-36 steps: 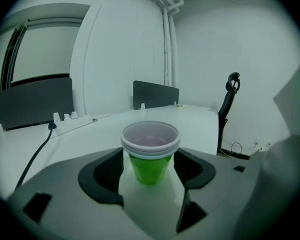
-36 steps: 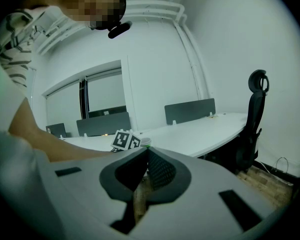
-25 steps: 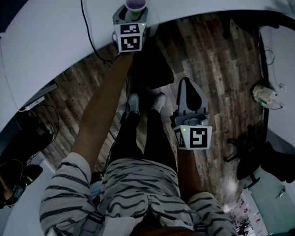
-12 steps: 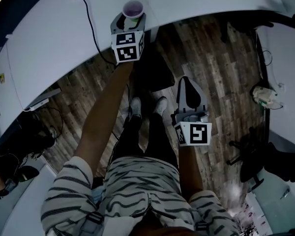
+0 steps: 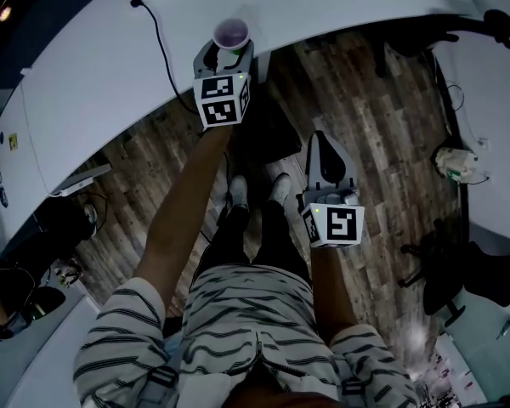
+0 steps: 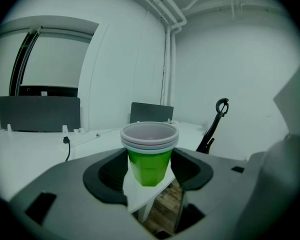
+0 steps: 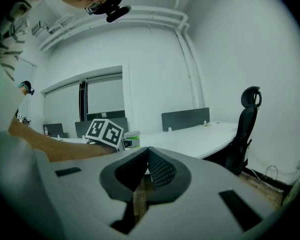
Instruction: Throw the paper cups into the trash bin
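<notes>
A: Left gripper [image 5: 228,46] status?

B: Jaws are set wide and clamped on the paper cups [image 6: 149,154]. It is a green stack, and two white rims are seen nested at the top. A dark pad is pressed against each side of the green wall, and the stack is held upright.

A: Position in the jaws?

B: Centred between the pads, near the tips. The rims are carried above the pad tops and the base is seated low in the gap. In the head view the stack is seen over the edge of the white table [image 5: 110,66], with the marker cube [image 5: 219,99] just behind it on the gripper.

A: Is the base resting on the table?

B: That can't be told — in the left gripper view only a white table corner is seen under the base, with wood floor [image 5: 382,126] below it.

A: Right gripper [image 5: 324,143]?

B: The jaws are closed tip to tip and nothing is held between them. It is kept over the floor, well apart from the cups — they are seen small in its own view, beyond the left marker cube.
</notes>
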Demonstrator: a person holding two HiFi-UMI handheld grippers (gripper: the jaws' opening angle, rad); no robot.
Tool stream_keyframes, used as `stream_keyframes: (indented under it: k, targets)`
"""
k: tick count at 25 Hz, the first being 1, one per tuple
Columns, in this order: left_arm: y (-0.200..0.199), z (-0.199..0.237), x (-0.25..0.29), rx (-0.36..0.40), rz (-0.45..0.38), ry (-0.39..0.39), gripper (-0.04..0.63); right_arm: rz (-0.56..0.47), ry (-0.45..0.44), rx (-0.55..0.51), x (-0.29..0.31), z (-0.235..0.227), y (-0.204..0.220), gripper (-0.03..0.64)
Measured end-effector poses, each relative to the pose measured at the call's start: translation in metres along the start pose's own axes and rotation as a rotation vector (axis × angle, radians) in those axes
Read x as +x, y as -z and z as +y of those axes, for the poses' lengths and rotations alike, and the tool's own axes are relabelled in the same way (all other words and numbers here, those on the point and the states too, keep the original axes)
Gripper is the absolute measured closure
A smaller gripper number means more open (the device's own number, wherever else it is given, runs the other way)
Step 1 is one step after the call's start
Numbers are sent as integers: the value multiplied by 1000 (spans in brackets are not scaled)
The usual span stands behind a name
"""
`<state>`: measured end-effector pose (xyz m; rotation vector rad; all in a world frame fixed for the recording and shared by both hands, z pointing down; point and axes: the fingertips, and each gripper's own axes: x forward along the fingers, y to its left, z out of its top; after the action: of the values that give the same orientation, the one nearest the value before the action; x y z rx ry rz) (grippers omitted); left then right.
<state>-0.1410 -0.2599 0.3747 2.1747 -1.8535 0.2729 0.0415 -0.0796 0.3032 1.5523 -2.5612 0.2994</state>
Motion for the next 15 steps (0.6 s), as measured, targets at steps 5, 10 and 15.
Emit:
stream_keyframes:
  k: [5,10,15]
  targets:
    - [0,-18,-21,-2,2,17,310,1,24,-4,-11,-5,-1,607]
    - [-3,-38,-51,-10,-6,40,310,-1,37,-11,-24,-6,-7,607]
    - [-15,-57,-84,-6,-29,63,310,-21,41,-11,-33,-7,-17,607]
